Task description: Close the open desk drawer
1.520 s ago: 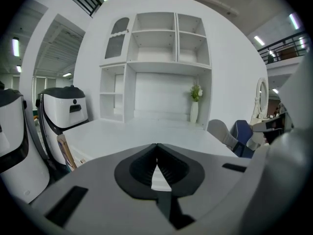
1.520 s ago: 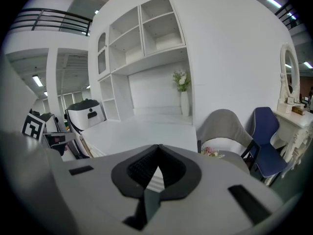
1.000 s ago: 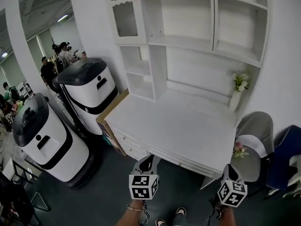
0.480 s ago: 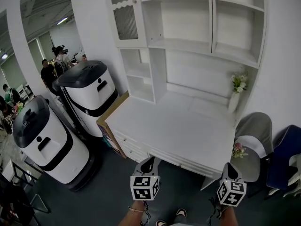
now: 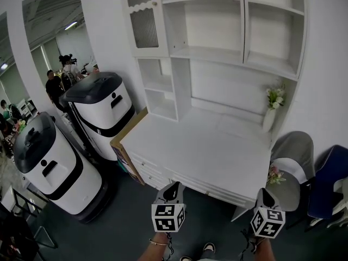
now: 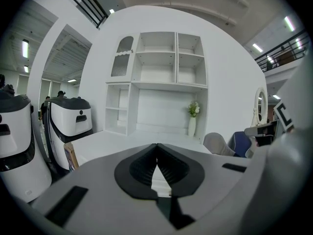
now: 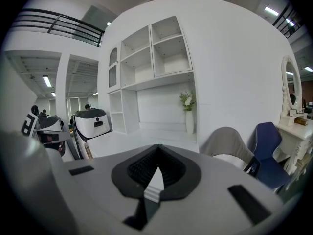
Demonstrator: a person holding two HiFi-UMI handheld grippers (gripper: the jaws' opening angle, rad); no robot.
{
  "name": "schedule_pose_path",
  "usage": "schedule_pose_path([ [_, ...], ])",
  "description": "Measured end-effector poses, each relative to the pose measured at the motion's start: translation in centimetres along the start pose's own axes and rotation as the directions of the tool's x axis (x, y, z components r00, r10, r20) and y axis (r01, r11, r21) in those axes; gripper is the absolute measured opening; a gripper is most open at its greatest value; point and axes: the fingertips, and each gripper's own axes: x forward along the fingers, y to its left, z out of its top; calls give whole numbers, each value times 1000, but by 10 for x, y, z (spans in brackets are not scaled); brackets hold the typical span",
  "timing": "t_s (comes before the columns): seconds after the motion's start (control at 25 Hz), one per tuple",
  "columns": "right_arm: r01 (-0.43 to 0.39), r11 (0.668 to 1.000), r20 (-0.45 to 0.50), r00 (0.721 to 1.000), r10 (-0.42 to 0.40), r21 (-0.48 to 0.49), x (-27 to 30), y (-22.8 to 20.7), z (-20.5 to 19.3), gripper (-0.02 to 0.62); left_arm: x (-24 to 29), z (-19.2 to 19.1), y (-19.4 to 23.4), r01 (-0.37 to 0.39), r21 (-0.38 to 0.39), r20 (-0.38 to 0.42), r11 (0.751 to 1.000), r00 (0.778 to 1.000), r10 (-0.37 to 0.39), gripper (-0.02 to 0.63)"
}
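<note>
Left gripper (image 5: 173,188): jaws pressed together at the tips, nothing between them, held in the air near the person, short of the desk front.
Right gripper (image 5: 265,194): same deal, jaws together and empty, hanging off the near right corner of the desk.
White wooden desk with shelf hutch (image 5: 201,145): top is bare apart from a tall white vase with pale flowers (image 5: 270,116) at the far right.
Long white drawer under the desktop (image 5: 212,189): runs along the near edge between the two grippers. It looks pulled out a little, but honestly hard to tell from up here.
How I'd do it: keep the jaws together, set one flat against the middle of the drawer face and push straight away (off-centre pushes tend to skew a wide drawer).
Left side: two rounded white-and-black machines (image 5: 100,110), plus a brown board (image 5: 126,140) leaning against the desk's left end.
Right side: a grey shell chair (image 5: 293,151) and a blue chair (image 5: 331,178) close by.
In the way: nothing between the grippers and the drawer that I can see.
</note>
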Motion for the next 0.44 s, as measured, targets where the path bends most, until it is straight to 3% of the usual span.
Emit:
schedule_pose_path([
  [0.44,8,1000,-13,1000,-8,-2,-3,0,-6,3,-3,-16,3,-6,-31,-25,1000,1000,5,18],
])
